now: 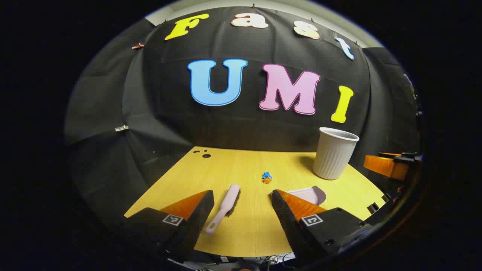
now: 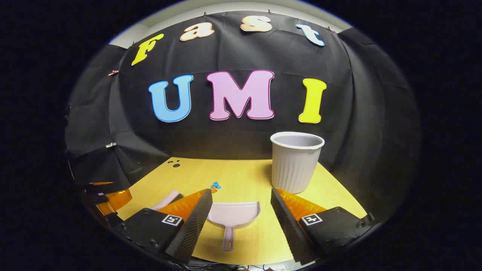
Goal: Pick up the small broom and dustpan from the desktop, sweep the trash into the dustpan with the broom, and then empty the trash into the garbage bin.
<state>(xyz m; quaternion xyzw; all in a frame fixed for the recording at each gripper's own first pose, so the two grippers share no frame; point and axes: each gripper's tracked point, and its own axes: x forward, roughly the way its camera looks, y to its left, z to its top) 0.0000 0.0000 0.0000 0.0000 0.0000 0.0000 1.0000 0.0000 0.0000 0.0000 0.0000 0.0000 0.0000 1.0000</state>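
The yellow table [image 1: 248,233] lies against the black cloth wall. Left gripper [image 1: 243,201] gapes wide, empty, above the pink broom [image 1: 224,207]. Right gripper [image 2: 241,201] gapes wide, empty, above the dustpan [image 2: 233,215]. Trash [image 1: 267,177] sits mid-table in open room; the bin [image 2: 295,165] stands near the far right edge.

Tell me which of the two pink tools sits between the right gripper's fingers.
The dustpan, flat on the desk with its handle toward the right gripper. The broom lies further left, framed by the left gripper.
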